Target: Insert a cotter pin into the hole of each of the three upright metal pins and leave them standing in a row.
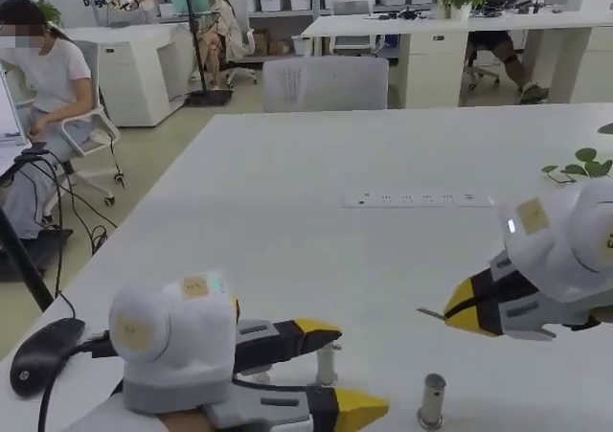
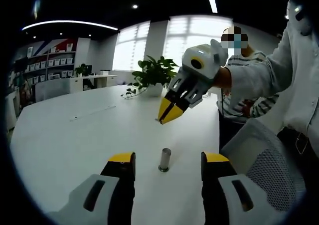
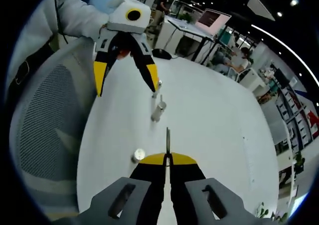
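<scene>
My left gripper (image 1: 350, 370) is low at the table's near edge, open, with one upright metal pin (image 1: 328, 363) standing between its yellow tips. In the left gripper view that gripper (image 2: 168, 157) has a pin (image 2: 164, 159) just ahead of its jaws. Another pin (image 1: 432, 400) stands to the right. My right gripper (image 1: 450, 312) hovers at the right, shut on a thin cotter pin (image 1: 428, 311) that sticks out leftward. In the right gripper view the cotter pin (image 3: 168, 141) points from the right gripper (image 3: 168, 157) toward three pins (image 3: 158, 109), with the open left gripper (image 3: 127, 85) beyond.
A white power strip (image 1: 419, 200) lies mid-table, with plant leaves (image 1: 584, 164) at the right edge. A grey mesh chair (image 1: 326, 82) stands at the far side. Black cables and a dark base (image 1: 43, 351) sit off the left edge. Seated people work at desks behind.
</scene>
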`<state>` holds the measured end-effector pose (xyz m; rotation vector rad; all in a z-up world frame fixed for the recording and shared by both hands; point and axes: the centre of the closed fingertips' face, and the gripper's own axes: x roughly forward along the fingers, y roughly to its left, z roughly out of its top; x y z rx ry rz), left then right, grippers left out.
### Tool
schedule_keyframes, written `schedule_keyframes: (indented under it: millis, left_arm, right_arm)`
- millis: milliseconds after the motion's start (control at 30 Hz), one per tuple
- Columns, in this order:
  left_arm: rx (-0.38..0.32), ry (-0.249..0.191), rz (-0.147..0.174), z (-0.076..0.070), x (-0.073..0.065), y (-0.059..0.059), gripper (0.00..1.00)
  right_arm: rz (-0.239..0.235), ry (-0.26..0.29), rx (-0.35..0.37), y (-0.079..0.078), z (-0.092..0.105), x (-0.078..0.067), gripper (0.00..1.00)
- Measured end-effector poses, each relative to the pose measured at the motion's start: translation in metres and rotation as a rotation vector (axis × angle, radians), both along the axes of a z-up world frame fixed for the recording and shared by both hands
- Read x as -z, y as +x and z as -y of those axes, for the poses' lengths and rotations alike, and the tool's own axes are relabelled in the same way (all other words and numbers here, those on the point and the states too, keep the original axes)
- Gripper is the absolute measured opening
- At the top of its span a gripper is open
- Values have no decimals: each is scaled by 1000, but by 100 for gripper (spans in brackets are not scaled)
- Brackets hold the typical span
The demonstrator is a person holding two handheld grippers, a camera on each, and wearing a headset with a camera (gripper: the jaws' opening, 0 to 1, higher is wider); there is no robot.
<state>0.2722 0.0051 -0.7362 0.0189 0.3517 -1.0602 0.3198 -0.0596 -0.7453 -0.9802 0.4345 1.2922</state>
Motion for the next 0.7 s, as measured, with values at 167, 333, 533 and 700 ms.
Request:
schedule_keyframes:
  millis: [167,333,533,700]
  left_arm:
    - [-1,-3,-5,6,-1,6,50]
    - [-12,-20,-13,9,-4,9,49]
    - [-17,-25,-35,12,-3,12,46]
    - [-24,-45,-62,15,-6,14,42]
  right_arm:
    - [42,4,-12,-4,-6,-3,3]
    - [86,3,-25,-9,-11,-2,3]
    - [109,8,-35,-16,-16,-3,3]
    - [127,-5,-51,-19,-18,-2,3]
